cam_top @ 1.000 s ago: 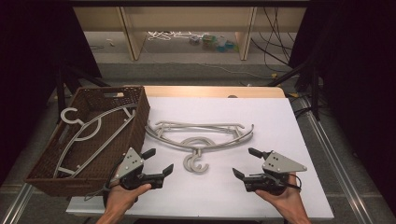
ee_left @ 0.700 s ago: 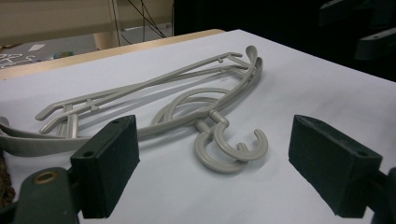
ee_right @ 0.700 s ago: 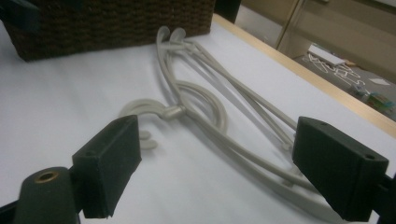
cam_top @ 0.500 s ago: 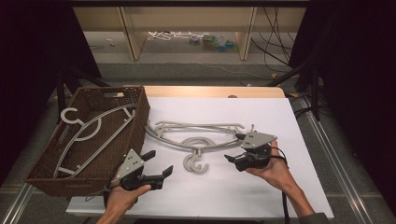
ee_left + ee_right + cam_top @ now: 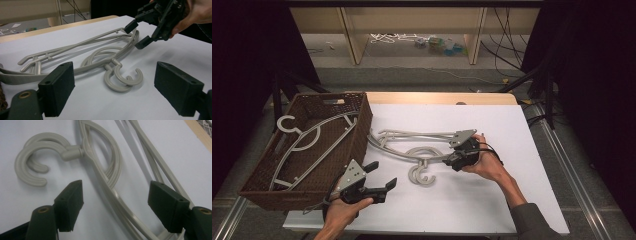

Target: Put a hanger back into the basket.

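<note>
Your right claw [image 5: 451, 159] has swung in from 5 o'clock onto the stacked grey hangers [image 5: 412, 145] at table [image 5: 512, 200] centre; its jaws have just been narrowing, straddling an arm, not yet pinching. Pickup is imminent. Left claw [image 5: 382, 176] waits spread at 7 o'clock beside the wicker basket [image 5: 357, 145].

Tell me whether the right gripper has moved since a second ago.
Yes. The right gripper has gone from the table's near edge up to the hangers on the table, its fingers closing around their arm, not yet gripping.
</note>
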Tool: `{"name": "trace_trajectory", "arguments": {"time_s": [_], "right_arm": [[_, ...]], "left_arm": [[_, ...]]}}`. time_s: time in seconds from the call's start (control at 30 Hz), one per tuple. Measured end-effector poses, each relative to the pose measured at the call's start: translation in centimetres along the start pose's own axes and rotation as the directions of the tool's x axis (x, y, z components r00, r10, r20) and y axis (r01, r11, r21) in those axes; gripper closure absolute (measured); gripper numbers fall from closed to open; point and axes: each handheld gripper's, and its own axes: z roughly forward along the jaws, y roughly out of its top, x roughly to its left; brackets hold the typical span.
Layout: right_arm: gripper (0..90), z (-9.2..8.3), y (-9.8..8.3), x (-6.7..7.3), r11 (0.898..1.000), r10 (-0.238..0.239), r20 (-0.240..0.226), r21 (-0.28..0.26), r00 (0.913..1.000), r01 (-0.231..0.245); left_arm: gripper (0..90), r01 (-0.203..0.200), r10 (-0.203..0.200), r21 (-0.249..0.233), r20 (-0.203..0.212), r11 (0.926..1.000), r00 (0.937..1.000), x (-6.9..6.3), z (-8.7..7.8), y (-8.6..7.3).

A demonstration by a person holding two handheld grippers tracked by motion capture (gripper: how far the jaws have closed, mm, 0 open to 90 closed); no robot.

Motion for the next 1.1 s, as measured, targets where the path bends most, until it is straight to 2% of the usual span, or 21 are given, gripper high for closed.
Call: {"name": "trace_trajectory", "arguments": {"time_s": [0.07,0.17,0.2,0.27,0.3,0.33,0.43,0.47,0.5,0.57,0.67,0.73,0.77,0.8,0.83,0.93,1.0,1.03,1.1], "right_arm": [[32.0,0.5,0.0,-0.2,1.000,0.000,-0.001,0.004,1.0000,0.000],[35.6,1.0,-0.3,-0.4,0.999,-0.004,-0.010,0.033,0.9999,0.004],[36.8,1.2,-0.3,-0.4,0.999,-0.005,-0.014,0.034,0.9999,0.005],[39.7,1.4,-0.4,-0.5,0.999,-0.013,-0.022,0.032,0.9997,0.014],[40.9,1.5,-0.4,-0.5,0.999,-0.021,-0.026,0.038,0.9995,0.022],[42.8,1.6,-0.4,-0.5,0.999,-0.032,-0.024,0.040,0.9992,0.033],[46.9,1.9,-0.4,-0.7,0.998,-0.046,-0.041,0.044,0.9981,0.048],[48.4,2.1,-0.4,-0.6,0.997,-0.048,-0.047,0.055,0.9977,0.051],[49.3,2.3,-0.5,-0.7,0.995,-0.068,-0.051,0.071,0.9964,0.071],[52.3,2.5,-0.5,-0.8,0.992,-0.084,-0.068,0.088,0.9941,0.090],[55.8,2.7,-0.4,-0.8,0.991,-0.089,-0.075,0.091,0.9932,0.096],[58.1,2.9,-0.4,-0.9,0.992,-0.083,-0.099,0.085,0.9916,0.092],[59.0,3.0,-0.4,-1.0,0.992,-0.079,-0.098,0.086,0.9920,0.087],[59.6,3.1,-0.4,-1.0,0.992,-0.079,-0.097,0.089,0.9921,0.088],[60.7,3.2,-0.4,-1.1,0.992,-0.079,-0.097,0.091,0.9921,0.088],[63.8,3.2,-0.4,-1.2,0.992,-0.076,-0.102,0.092,0.9918,0.086],[65.0,3.3,-0.5,-1.4,0.991,-0.085,-0.095,0.096,0.9918,0.094],[64.8,3.3,-0.6,-1.4,0.990,-0.094,-0.097,0.101,0.9908,0.104],[64.2,3.5,-0.6,-1.5,0.988,-0.100,-0.111,0.106,0.9888,0.112]], "left_arm": [[16.4,0.016,-0.016,-0.002,-0.004,0.9999,0.9999,-0.1,0.0,0.0],[16.5,0.001,-0.001,0.007,0.002,1.0000,1.0000,-0.1,0.0,0.0],[16.5,0.019,-0.019,0.010,0.001,0.9998,0.9998,-0.2,0.1,-0.1],[16.6,0.006,-0.006,0.010,0.004,0.9999,1.0000,-0.1,0.1,0.0],[16.7,0.015,-0.015,0.011,0.003,0.9998,0.9999,-0.2,0.1,0.0],[16.7,0.001,-0.001,0.008,0.011,1.0000,0.9999,-0.2,0.2,-0.1],[17.1,-0.003,0.003,0.007,0.001,1.0000,1.0000,-0.1,0.1,0.0],[17.1,0.019,-0.019,0.009,-0.005,0.9998,0.9998,-0.2,0.1,0.0],[17.1,0.004,-0.003,0.012,-0.005,0.9999,1.0000,-0.1,0.1,0.0],[17.1,0.005,-0.005,0.011,0.003,0.9999,1.0000,0.0,0.1,-0.1],[17.1,0.001,-0.001,0.017,0.001,0.9999,1.0000,0.0,0.1,-0.1],[17.1,0.014,-0.013,0.025,-0.003,0.9996,0.9999,-0.2,0.1,-0.1],[17.1,0.001,-0.001,0.024,0.001,0.9997,1.0000,-0.1,0.1,-0.1],[17.2,0.013,-0.013,0.021,-0.003,0.9997,0.9999,-0.1,0.1,-0.1],[17.4,0.002,-0.002,0.021,-0.003,0.9998,1.0000,-0.1,0.1,0.0],[17.4,0.006,-0.006,0.022,-0.008,0.9997,1.0000,0.0,0.0,-0.1],[17.4,0.013,-0.012,0.021,-0.012,0.9997,0.9998,0.0,0.1,-0.1],[17.4,0.006,-0.006,0.020,-0.009,0.9998,0.9999,0.0,0.1,-0.1],[17.4,0.019,-0.019,0.026,-0.007,0.9995,0.9998,-0.1,0.1,-0.2]]}}
